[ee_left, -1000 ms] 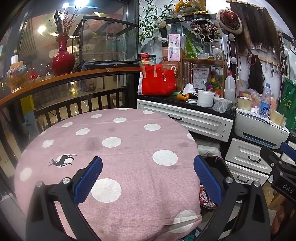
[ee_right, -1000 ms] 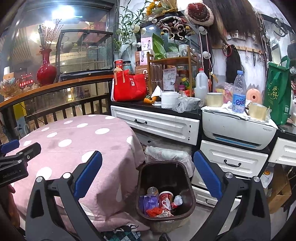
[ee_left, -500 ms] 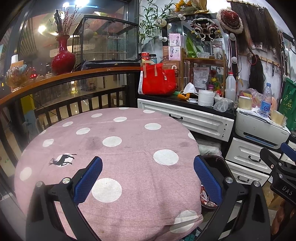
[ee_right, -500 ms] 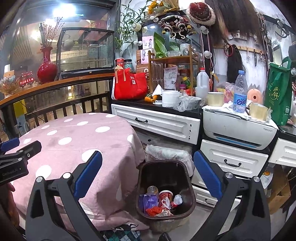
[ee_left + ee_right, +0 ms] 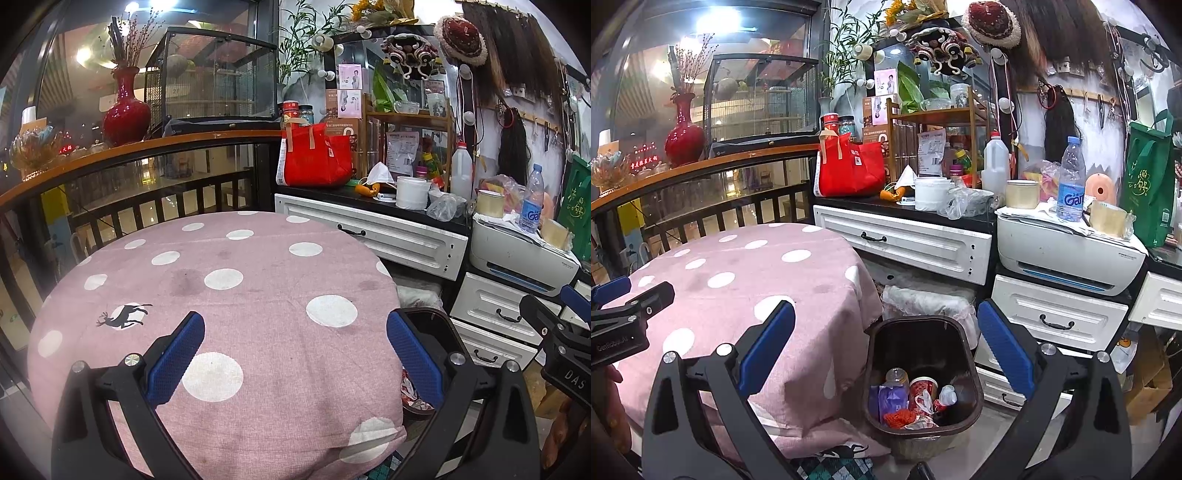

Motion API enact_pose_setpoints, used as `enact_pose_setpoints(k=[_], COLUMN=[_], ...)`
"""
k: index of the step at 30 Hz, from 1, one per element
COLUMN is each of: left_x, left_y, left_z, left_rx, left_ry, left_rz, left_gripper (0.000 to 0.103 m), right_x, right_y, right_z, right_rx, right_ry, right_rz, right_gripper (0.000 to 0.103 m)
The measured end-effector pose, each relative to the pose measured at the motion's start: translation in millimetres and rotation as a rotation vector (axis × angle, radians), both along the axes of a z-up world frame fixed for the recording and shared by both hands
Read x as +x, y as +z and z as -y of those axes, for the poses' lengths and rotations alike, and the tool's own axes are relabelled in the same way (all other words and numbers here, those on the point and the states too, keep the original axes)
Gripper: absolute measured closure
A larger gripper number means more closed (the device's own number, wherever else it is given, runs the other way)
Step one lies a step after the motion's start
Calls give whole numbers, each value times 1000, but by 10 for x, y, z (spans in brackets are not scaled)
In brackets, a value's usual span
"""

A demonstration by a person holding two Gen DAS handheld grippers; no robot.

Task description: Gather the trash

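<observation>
Both grippers gape empty: right gripper [image 5: 886, 347] above the trash bin [image 5: 971, 373], left gripper [image 5: 295, 347] over the table [image 5: 258, 266].

In the left wrist view, the pink surface [image 5: 258, 280] and the left gripper's right finger are hiding most of the bin [image 5: 432, 332]; its contents are showing only as an indistinct sliver beside that finger.

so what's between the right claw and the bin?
Nothing. In the right wrist view the open right claw hangs above the bin, with only air down to the trash inside.
</observation>
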State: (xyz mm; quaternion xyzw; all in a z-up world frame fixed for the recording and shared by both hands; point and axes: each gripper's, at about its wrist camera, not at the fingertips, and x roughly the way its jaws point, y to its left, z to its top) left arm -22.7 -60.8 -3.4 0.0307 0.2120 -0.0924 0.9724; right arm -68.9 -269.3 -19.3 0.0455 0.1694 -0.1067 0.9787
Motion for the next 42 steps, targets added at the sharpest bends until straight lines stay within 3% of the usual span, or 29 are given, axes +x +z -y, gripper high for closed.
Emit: enact_pose_setpoints(k=[42], left_x=[-4], left_y=[-8], left_z=[4], left_rx=[1], left_ry=[9], left_rz=[-5], left_gripper=[5], right_x=[6], right_y=[-24], right_z=[-28], right_rx=[5], right_ry=[0], right_rz=[-8], right_gripper=[6])
